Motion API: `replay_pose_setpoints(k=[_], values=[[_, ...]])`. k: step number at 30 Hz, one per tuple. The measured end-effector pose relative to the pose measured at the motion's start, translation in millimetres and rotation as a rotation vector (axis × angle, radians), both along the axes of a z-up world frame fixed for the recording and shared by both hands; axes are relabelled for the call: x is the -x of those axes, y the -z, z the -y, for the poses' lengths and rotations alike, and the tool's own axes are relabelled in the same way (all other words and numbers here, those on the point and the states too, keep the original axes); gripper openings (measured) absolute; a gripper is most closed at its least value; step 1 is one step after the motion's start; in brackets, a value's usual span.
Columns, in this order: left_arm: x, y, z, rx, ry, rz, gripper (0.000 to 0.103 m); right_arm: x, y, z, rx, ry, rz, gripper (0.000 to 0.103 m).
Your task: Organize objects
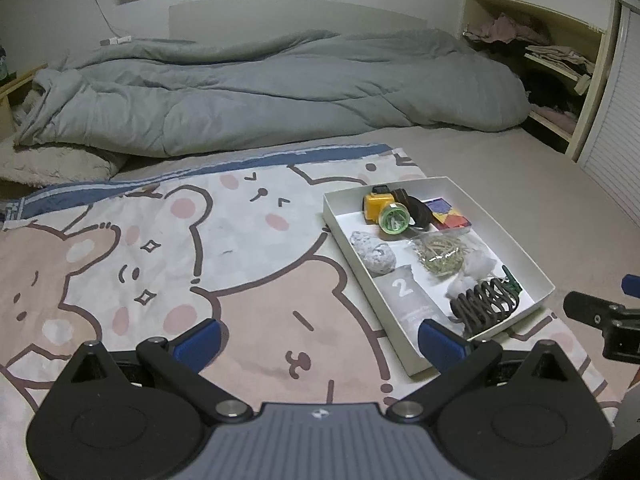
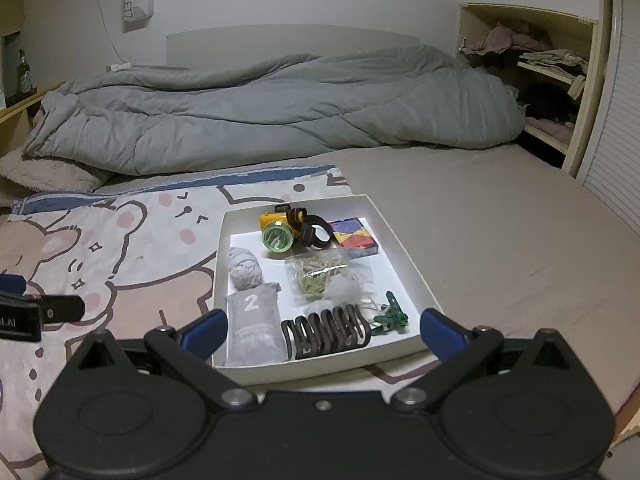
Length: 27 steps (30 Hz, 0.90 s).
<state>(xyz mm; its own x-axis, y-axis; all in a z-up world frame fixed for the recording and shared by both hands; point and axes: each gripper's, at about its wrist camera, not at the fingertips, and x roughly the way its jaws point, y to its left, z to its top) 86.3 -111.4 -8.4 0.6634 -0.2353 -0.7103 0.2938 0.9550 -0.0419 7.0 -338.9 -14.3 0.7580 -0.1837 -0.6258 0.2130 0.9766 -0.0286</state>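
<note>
A white shallow box [image 2: 404,256] [image 1: 516,240] lies on the bear-print blanket [image 1: 160,248]. It holds a yellow headlamp [image 2: 278,230] [image 1: 384,210], a colourful puzzle box [image 2: 354,237], a grey pouch marked 2 [image 2: 252,324] [image 1: 408,298], a grey rope ball [image 2: 245,269], a bag of rubber bands [image 2: 320,274], a dark spiral hair clip [image 2: 326,332] [image 1: 486,304], white cotton [image 2: 344,292] and green pegs [image 2: 390,314]. My right gripper [image 2: 323,334] is open and empty, just before the box's near edge. My left gripper [image 1: 318,342] is open and empty, left of the box.
A rumpled grey duvet [image 2: 280,108] lies across the bed behind the blanket. Open shelves with clothes [image 2: 548,80] stand at the back right by a slatted door [image 2: 616,128]. A green bottle [image 2: 25,72] stands on the left nightstand.
</note>
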Motion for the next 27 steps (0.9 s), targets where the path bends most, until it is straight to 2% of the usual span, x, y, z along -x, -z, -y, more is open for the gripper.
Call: replay_pose_setpoints(k=[7,27], values=[[2.1,2.0,1.8,-0.025,0.003,0.007,0.103,1.1,1.0,-0.7,0.001,0.008,-0.004,0.103],[3.5,-0.2,-1.2,-0.022,-0.012,0.031,0.103,1.7,2.2,-2.3,-0.002,-0.003,-0.004,0.103]])
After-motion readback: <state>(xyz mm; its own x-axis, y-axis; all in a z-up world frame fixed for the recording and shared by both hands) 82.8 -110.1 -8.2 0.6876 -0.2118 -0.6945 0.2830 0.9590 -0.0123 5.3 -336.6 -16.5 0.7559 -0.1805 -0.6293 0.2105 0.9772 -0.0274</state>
